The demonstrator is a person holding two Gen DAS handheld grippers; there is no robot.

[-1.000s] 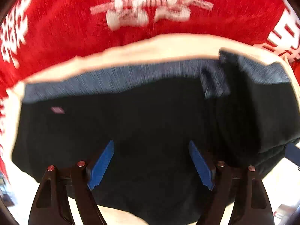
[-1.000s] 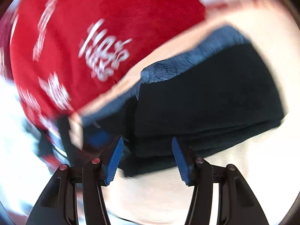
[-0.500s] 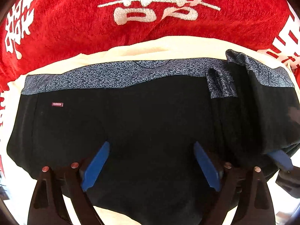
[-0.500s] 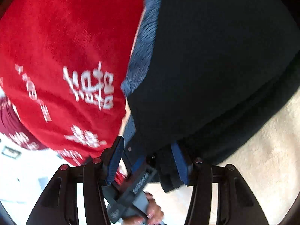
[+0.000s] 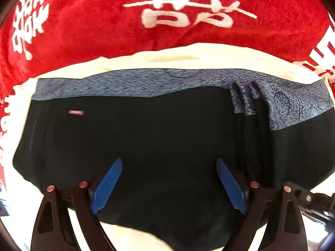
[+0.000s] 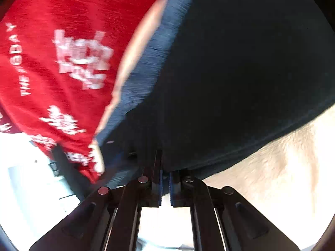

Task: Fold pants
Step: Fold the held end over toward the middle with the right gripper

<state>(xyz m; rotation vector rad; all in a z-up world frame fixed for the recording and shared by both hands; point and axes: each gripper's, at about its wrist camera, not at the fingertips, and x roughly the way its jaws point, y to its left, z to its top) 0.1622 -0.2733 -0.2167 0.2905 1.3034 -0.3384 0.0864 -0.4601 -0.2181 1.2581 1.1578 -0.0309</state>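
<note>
The black pants (image 5: 159,138) with a grey patterned waistband (image 5: 134,83) lie folded on a cream cloth (image 5: 188,56). My left gripper (image 5: 168,167) is open, its blue pads resting over the near part of the black fabric. In the right wrist view the pants (image 6: 240,73) fill the upper right. My right gripper (image 6: 165,167) is shut on the edge of the black fabric at the pile's side.
A red blanket (image 5: 104,16) with white characters lies behind the cream cloth; it also shows in the right wrist view (image 6: 52,52). The cream cloth (image 6: 282,167) shows at lower right. The other tool (image 5: 314,200) shows at the right edge.
My right gripper moved in to the pants' side edge and closed on the fabric. My left gripper stayed open over the pants with little movement.
</note>
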